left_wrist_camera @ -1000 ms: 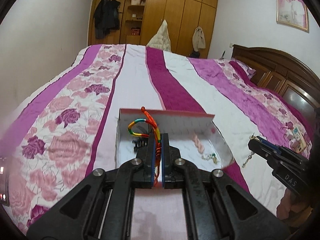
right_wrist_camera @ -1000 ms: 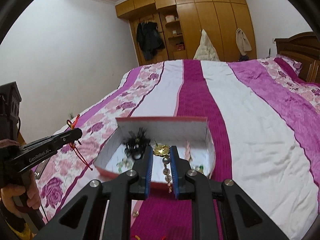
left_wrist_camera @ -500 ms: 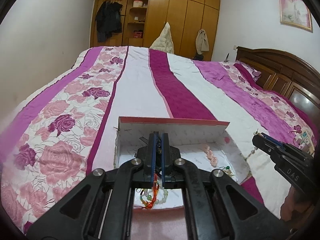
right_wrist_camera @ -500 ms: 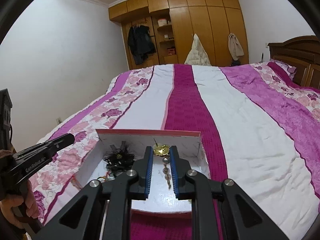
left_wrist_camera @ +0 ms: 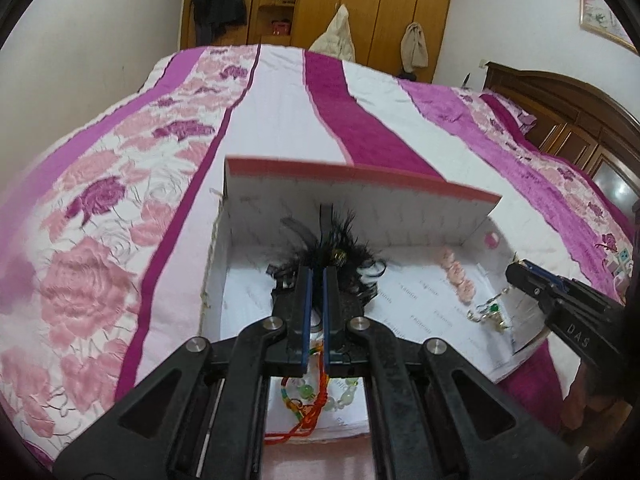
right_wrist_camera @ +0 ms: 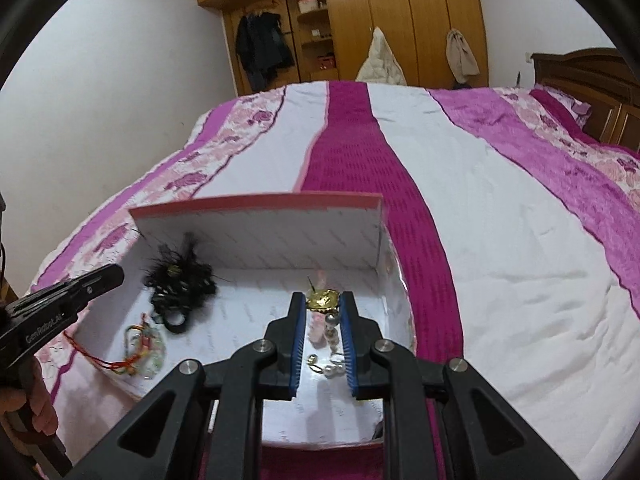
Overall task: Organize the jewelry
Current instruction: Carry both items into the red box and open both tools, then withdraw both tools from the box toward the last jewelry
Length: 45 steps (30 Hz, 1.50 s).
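- While both claws hang over the open box on the bed, the left claw pinches a red cord bracelet that trails onto the box floor
- The right claw grips a gold-topped bead pendant, its long axis dangling straight down between the pads, just above the box floor

A home bedroom is showing here: a large bed is filling the near view, a wooden wardrobe with hanging coats is standing far behind.

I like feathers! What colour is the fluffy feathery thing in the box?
Black feathery hair ornament, clearest in the right wrist view.
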{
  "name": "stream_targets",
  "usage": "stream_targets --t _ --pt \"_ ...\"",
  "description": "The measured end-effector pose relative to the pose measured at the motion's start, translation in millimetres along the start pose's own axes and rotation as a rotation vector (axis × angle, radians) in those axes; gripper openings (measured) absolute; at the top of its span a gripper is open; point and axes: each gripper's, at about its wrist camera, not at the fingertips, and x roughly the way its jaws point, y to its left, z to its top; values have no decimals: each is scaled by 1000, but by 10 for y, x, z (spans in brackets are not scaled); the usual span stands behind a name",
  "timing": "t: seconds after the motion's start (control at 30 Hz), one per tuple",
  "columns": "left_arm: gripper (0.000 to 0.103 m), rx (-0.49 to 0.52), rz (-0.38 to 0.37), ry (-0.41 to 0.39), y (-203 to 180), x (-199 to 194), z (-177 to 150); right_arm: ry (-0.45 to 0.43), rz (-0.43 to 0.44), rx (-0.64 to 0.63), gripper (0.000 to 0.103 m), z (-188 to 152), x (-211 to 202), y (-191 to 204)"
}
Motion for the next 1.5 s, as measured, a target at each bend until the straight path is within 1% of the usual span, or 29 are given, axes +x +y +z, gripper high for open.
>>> stream_targets --t 0.13,0.33,0.43,0.47,0.5,0.53,0.57,0.6,0.8,0.93,1.07,1.3,1.5 --pt "0 -14 4 33 22 102 -47 29 -15 18 19 -29 126 -78" --pt "1 -15 19 60 28 167 -81 53 -31 24 19 -45 234 -136" --pt "9 -17 8 64 21 148 -81 61 -30 40 20 -48 257 -163" --pt "14 -15 9 62 16 137 -78 62 -28 42 22 -48 253 -164" --pt "17 -12 13 57 2 103 -74 61 -25 43 25 -46 241 -164" --pt "22 -12 11 51 1 75 -70 60 -23 45 32 -42 229 -162" --pt "25 -12 7 47 1 57 -68 56 -18 48 38 -40 205 -158" --pt "26 -12 2 43 2 34 -61 50 -9 49 39 -35 176 -164" --pt "29 -5 -16 37 -57 -148 -36 28 17 33 40 7 -23 -75" --pt "32 1 -38 50 -114 -283 -56 -1 24 24 42 42 -238 -22" --pt "33 18 -47 59 -182 -409 -84 -17 30 28 42 34 -443 21" --pt "34 5 -90 95 -263 -612 -179 -27 24 35 42 -26 -780 50" --pt "35 27 -96 132 -353 -703 -354 -26 18 40 42 -160 -1011 38"
